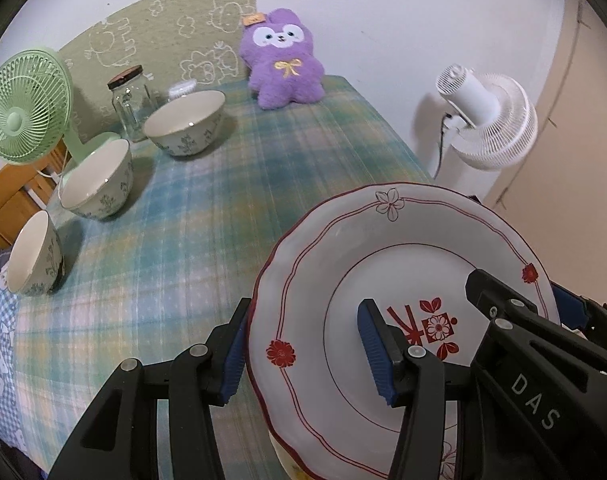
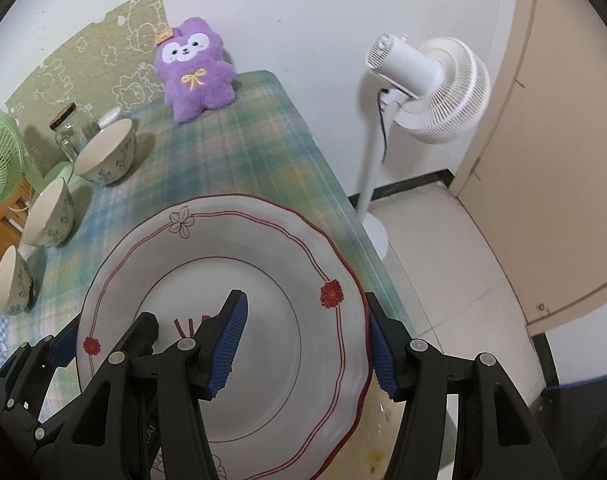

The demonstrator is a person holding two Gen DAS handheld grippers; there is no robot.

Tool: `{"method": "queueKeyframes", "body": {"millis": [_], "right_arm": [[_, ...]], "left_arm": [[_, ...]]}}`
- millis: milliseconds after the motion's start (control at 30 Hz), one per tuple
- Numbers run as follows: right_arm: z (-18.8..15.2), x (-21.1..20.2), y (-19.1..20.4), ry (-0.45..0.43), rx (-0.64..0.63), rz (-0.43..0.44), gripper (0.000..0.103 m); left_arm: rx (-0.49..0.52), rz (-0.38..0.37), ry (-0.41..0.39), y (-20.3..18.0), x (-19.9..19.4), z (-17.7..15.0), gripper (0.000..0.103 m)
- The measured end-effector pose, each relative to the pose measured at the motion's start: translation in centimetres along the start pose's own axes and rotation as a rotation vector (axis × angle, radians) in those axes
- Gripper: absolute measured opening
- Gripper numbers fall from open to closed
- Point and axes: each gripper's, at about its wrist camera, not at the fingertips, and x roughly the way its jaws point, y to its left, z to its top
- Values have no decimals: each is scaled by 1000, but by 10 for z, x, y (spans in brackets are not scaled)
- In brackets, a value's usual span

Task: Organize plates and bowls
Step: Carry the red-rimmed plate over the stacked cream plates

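A white plate (image 1: 343, 264) with red rim lines and flowers is at the table's near right; it also shows in the right wrist view (image 2: 223, 236). My left gripper (image 1: 303, 354) straddles its left rim, one finger outside, one inside, jaws wide apart. My right gripper (image 2: 307, 348) straddles its right rim the same way and shows in the left wrist view (image 1: 523, 304). Whether the pads press the rim I cannot tell. Another plate seems to lie under it. Three floral bowls stand along the left: far (image 1: 185, 122), middle (image 1: 97, 178), near (image 1: 35, 254).
The plaid tablecloth (image 1: 191, 240) covers the table. A purple plush (image 1: 283, 60), a glass jar (image 1: 129, 100) and a green fan (image 1: 23, 108) stand at the back and left. A white standing fan (image 2: 427, 84) is off the table's right edge, over tiled floor.
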Motion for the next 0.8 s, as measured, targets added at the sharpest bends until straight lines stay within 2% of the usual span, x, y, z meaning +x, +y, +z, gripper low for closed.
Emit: {"method": "queueKeyframes", "body": {"millis": [367, 667, 800], "right_arm": [[-35, 0, -15, 43, 38, -32, 60], [-47, 5, -20, 81, 62, -57, 61], [-47, 9, -20, 91, 66, -60, 61]], "left_arm": [[51, -17, 41, -12, 0, -31, 53], [67, -18, 77, -17, 4, -42, 53], [79, -2, 68, -19, 5, -44, 53]]}}
